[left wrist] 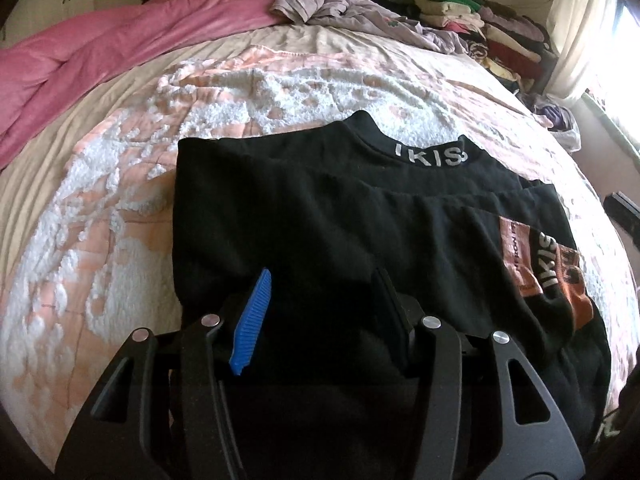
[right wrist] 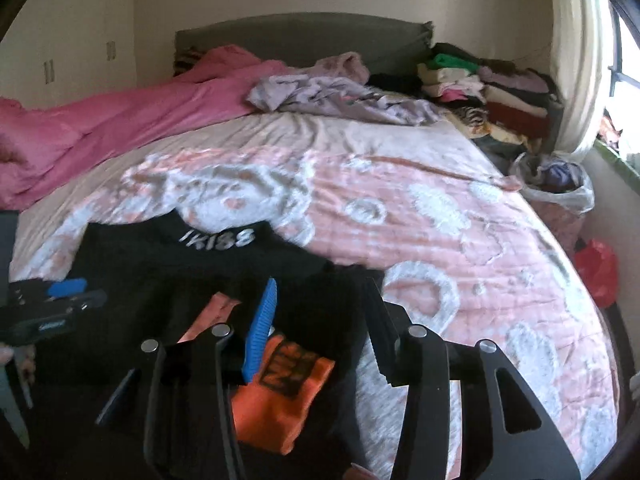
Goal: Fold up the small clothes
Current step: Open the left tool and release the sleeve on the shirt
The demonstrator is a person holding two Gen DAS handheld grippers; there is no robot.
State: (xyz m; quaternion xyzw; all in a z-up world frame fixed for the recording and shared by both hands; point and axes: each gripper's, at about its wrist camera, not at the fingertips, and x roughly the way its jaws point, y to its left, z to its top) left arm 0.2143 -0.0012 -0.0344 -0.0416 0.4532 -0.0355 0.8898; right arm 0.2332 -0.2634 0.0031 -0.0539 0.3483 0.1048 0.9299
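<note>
A small black top [left wrist: 320, 216] with white "IKISS" on its collar and an orange print patch [left wrist: 548, 276] lies partly folded on the pink-and-white bedspread [left wrist: 120, 240]. My left gripper [left wrist: 320, 284] is open just above its near part, holding nothing. In the right wrist view the same top [right wrist: 200, 264] lies at lower left, its orange patch [right wrist: 280, 396] below my open, empty right gripper [right wrist: 320, 300]. The left gripper [right wrist: 56, 300] shows at the left edge there.
A pink duvet [right wrist: 100, 120] lies along the bed's left side. Loose lilac clothes [right wrist: 340, 92] and a stack of folded clothes [right wrist: 480, 88] sit at the headboard end. A plastic bag [right wrist: 560, 184] and a red bag [right wrist: 596, 272] sit right of the bed.
</note>
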